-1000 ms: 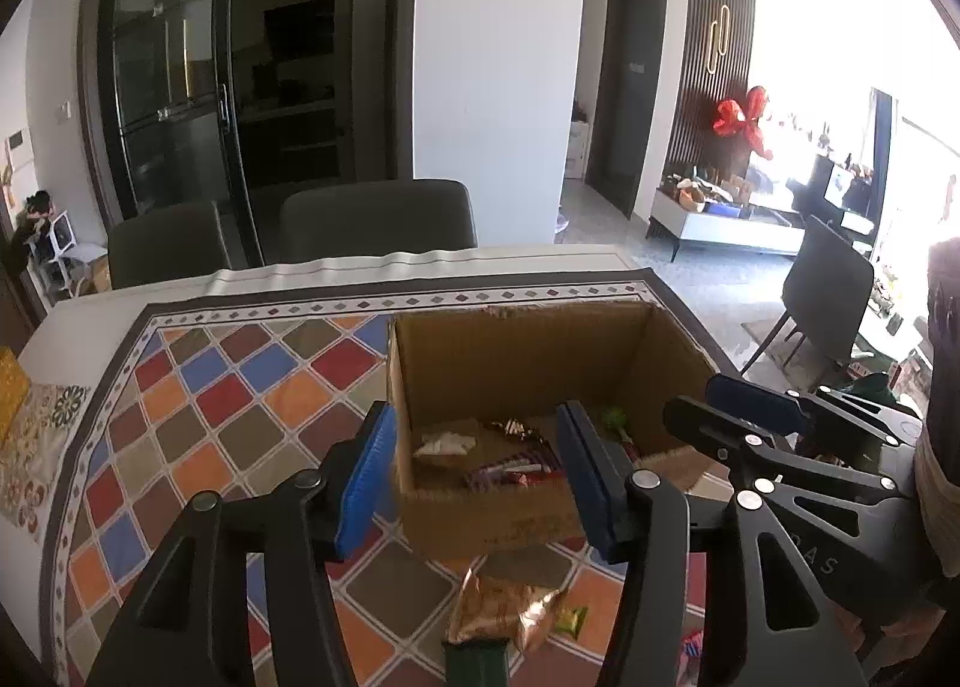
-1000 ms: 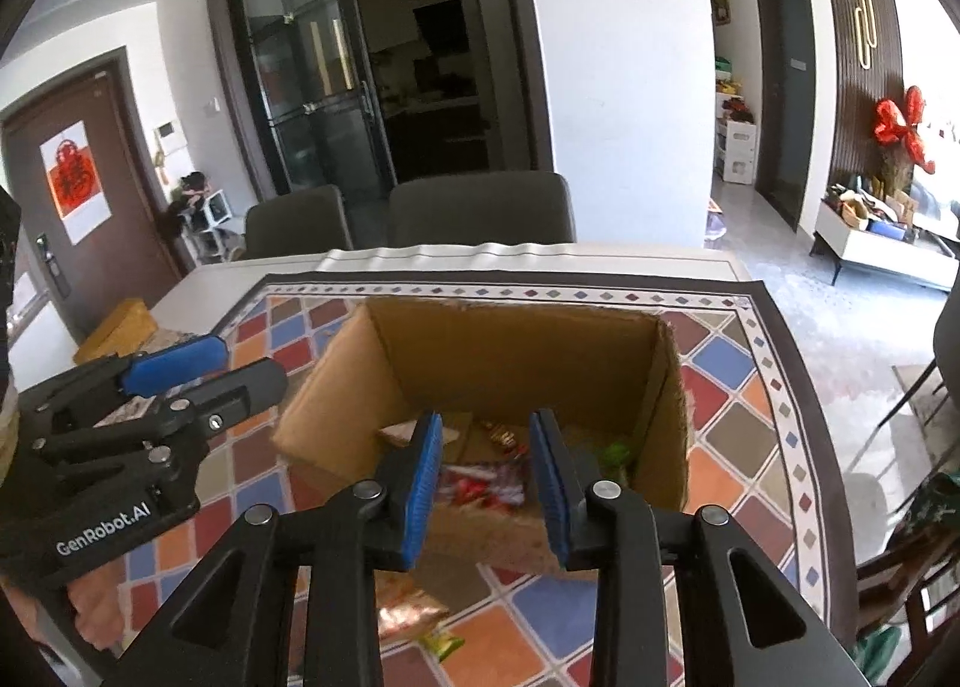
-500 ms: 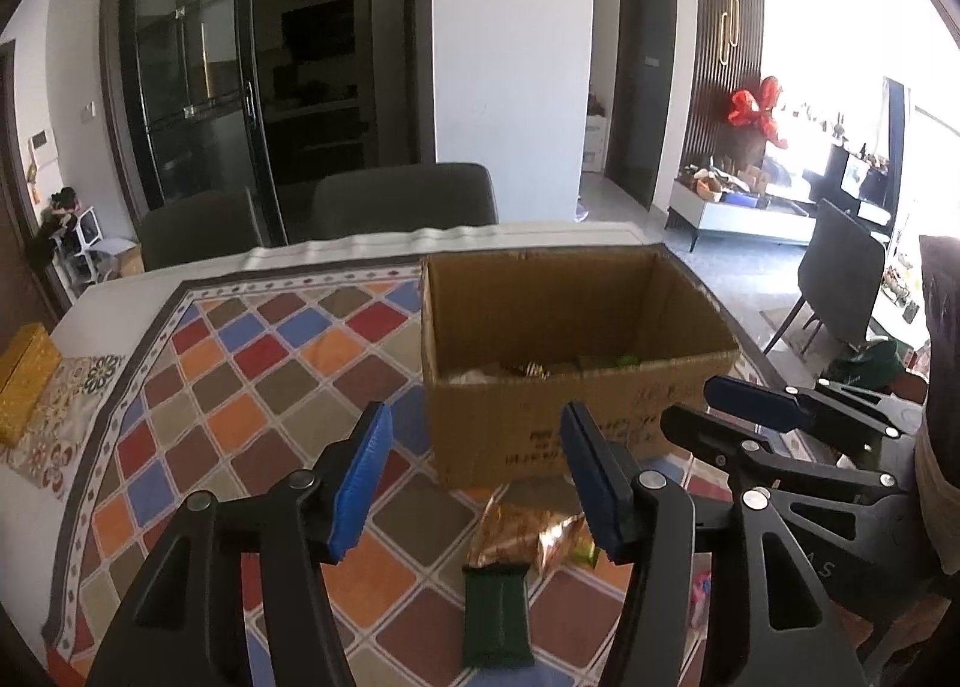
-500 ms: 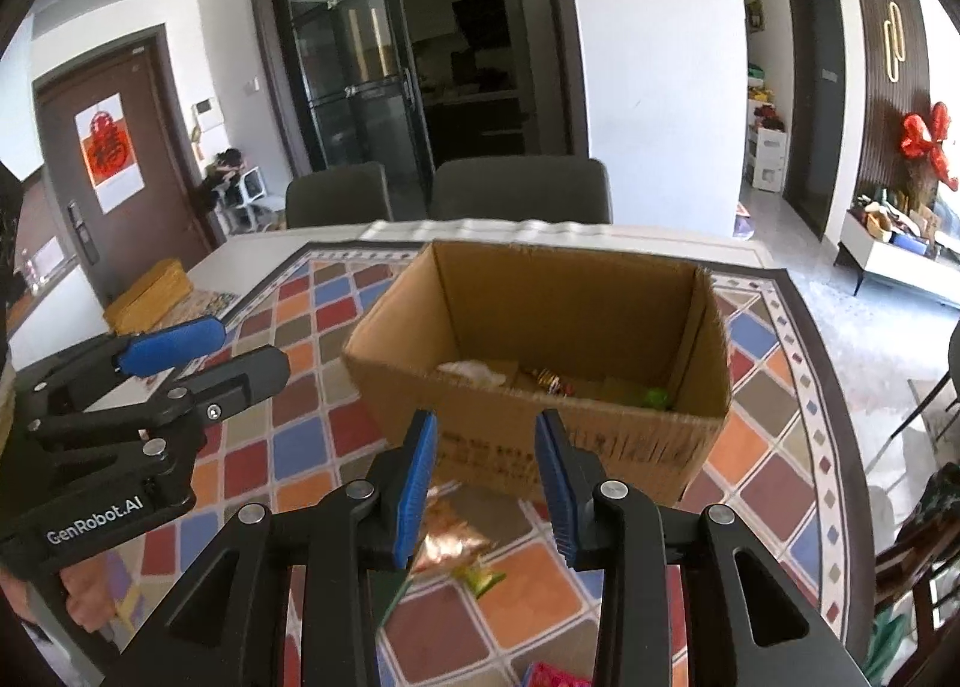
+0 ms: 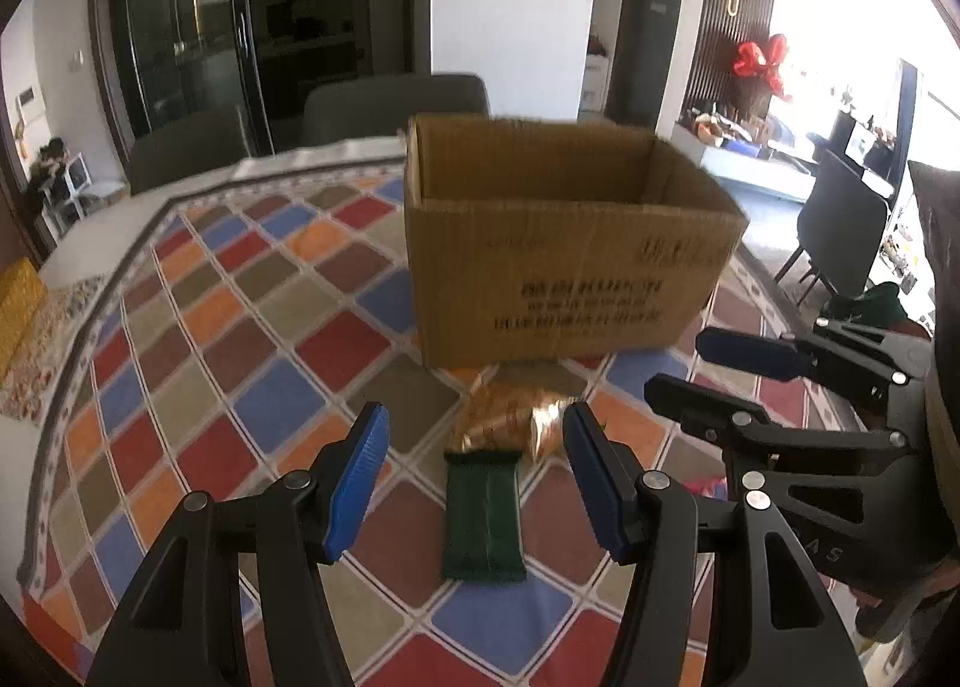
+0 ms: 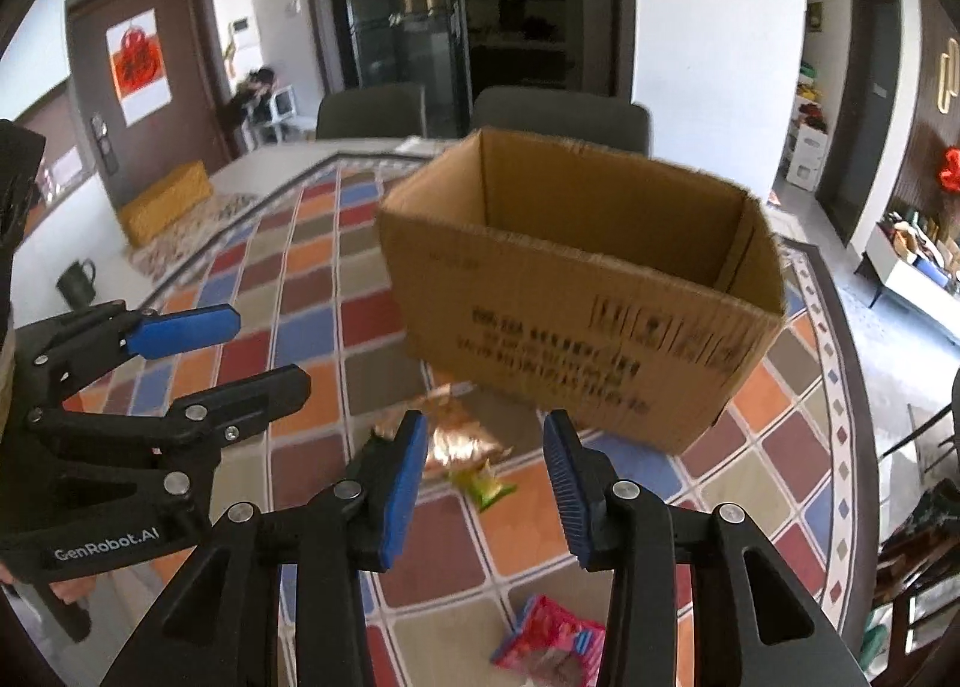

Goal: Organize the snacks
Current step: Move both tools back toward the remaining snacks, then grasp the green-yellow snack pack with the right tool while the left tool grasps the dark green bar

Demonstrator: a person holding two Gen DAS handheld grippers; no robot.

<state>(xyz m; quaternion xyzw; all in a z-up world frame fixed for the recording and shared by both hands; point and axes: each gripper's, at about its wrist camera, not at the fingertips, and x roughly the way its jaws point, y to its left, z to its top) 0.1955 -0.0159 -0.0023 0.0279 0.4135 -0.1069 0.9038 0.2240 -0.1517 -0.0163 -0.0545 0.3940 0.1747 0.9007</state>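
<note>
An open cardboard box [image 5: 558, 261] stands on the checkered tablecloth; its inside is hidden from here. It also shows in the right wrist view [image 6: 576, 291]. In front of it lie a gold snack bag [image 5: 510, 417], a dark green packet [image 5: 482, 519], a small green-yellow packet [image 6: 485, 484] and a pink packet [image 6: 549, 642]. My left gripper [image 5: 474, 477] is open and empty, low over the green packet. My right gripper [image 6: 486, 483] is open and empty, above the gold bag [image 6: 456, 432] and the green-yellow packet.
The colourful tablecloth [image 5: 240, 327] covers a white table. A yellow box [image 6: 165, 201] and a dark mug [image 6: 78, 282] sit at the far left. Grey chairs [image 5: 396, 105] stand behind the table. The table's right edge [image 6: 864, 447] drops to the floor.
Both grippers pulled back from above the box and dropped lower, toward the packets on the cloth in front of it. The box contents went out of sight. Both stay open.
</note>
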